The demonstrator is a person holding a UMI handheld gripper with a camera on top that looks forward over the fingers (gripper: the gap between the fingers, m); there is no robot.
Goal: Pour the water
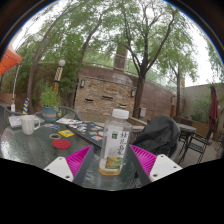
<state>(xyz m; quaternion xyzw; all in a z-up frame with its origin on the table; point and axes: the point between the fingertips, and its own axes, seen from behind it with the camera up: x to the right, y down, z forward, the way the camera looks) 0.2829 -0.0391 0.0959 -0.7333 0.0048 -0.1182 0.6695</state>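
where the two fingers reach forward, a clear plastic bottle (115, 140) stands upright between them, white cap on top, a pale label with green print round its middle and yellowish liquid in its lower part. the claw (111, 160) is partly closed about it: the pink pads (78, 158) sit right against the bottle's sides at label height, and whether both truly press on it cannot be told. the bottle's base is near the edge of a round glass desk (25, 150). on the desk off to the left of the fingers lie a small red dish (61, 144), a yellow square piece (66, 133), a white cup (31, 124) with a handle, and a dark patterned tray (88, 129) farther back. a potted plant (49, 100) in a teal pot stands beyond the cup. to the right of the bottle a dark bag (160, 134) rests on a chair. behind everything run a brick wall (105, 93) and tall trees (140, 40) under a pale sky.
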